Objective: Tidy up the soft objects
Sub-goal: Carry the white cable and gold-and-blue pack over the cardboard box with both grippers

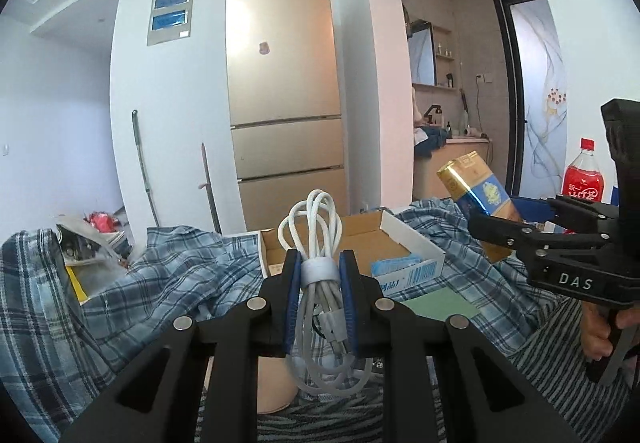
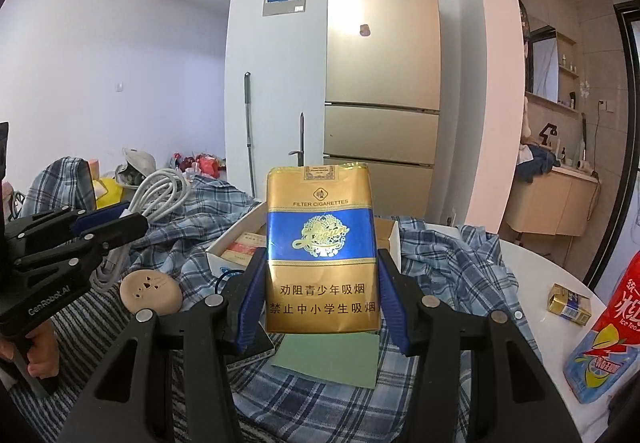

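Note:
My left gripper [image 1: 320, 263] is shut on a coiled white cable [image 1: 316, 239] bound with a grey strap, held upright above the plaid cloth [image 1: 168, 283]. My right gripper [image 2: 322, 263] is shut on a soft gold-and-blue cigarette pack [image 2: 322, 243], held upright. Each gripper shows in the other view: the right one with its pack [image 1: 480, 199] at right, the left one with the cable [image 2: 160, 195] at left. An open cardboard box [image 1: 400, 239] lies on the cloth behind both; it also shows in the right wrist view [image 2: 224, 247].
A round beige pad [image 2: 150, 289] and a green card [image 2: 332, 359] lie on the cloth. A second cigarette pack [image 2: 570, 301] and an iced tea bottle [image 2: 604, 335] stand on the white table at right. A gold fridge [image 1: 280, 91] stands behind.

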`<control>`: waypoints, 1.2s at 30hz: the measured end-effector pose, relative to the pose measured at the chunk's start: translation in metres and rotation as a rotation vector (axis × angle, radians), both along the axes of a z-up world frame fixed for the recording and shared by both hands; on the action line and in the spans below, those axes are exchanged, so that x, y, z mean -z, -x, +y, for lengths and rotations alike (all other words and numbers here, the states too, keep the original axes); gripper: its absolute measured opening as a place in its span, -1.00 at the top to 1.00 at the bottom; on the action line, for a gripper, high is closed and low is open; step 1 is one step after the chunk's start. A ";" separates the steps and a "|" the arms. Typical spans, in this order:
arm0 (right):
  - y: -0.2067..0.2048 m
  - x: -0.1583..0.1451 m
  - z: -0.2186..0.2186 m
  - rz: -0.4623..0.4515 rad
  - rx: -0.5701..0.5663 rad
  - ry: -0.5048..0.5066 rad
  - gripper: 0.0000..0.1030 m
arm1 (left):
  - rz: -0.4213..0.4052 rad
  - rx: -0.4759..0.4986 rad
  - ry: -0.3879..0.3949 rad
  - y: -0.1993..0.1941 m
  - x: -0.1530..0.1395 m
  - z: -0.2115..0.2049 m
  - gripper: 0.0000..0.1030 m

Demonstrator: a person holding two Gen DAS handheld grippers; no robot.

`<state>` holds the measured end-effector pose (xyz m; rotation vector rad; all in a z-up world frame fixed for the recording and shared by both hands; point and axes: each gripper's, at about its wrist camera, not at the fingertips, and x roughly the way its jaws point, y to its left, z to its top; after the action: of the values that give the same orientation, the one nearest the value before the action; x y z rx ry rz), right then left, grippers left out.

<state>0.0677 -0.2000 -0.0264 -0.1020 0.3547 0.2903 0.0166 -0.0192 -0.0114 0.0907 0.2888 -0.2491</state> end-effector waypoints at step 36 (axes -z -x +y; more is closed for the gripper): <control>-0.060 -0.123 -0.002 -0.111 0.154 -0.096 0.01 | -0.161 -0.063 0.110 -0.041 -0.151 -0.052 0.60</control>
<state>0.1273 -0.2017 0.0966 0.0040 0.2365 0.1487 0.0577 -0.0712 0.1393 -0.0070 0.1173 -0.1930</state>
